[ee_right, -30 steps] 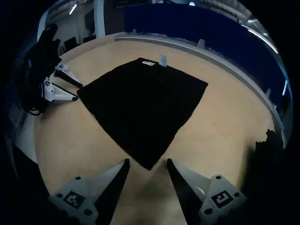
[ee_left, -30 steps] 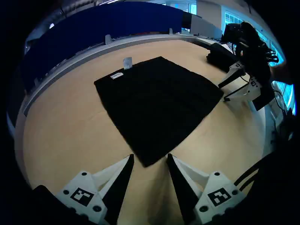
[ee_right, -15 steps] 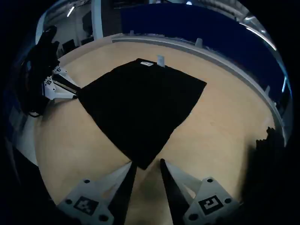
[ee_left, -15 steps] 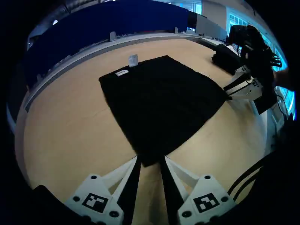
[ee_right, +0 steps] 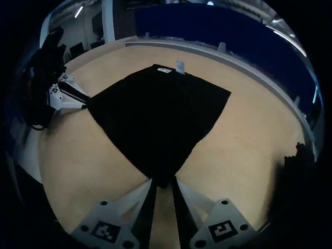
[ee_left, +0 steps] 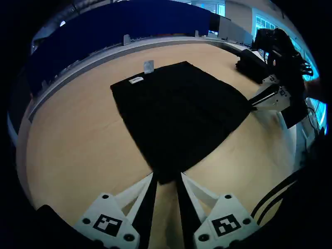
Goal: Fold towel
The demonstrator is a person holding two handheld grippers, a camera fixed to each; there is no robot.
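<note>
A black towel (ee_left: pixel 178 108) lies flat on the wooden table, one corner pointing toward each camera. In the left gripper view my left gripper (ee_left: pixel 166 180) is shut on the towel's near corner. In the right gripper view the same towel (ee_right: pixel 159 112) spreads ahead, and my right gripper (ee_right: pixel 163 184) is shut on its own near corner. The right gripper (ee_left: pixel 254 103) also shows far right in the left gripper view, at the towel's corner. The left gripper (ee_right: pixel 83 103) appears far left in the right gripper view. A white label (ee_left: pixel 136 80) sits at the towel's far edge.
The light wooden table (ee_left: pixel 74 137) runs to a curved back edge with a blue partition (ee_left: pixel 116 25) behind it. A small white tag holder (ee_left: pixel 148 66) stands just past the towel. A dark bag (ee_left: pixel 251 64) lies at the far right.
Both grippers moved forward and went from open to shut on the towel's two near corners. The towel itself still lies flat.
</note>
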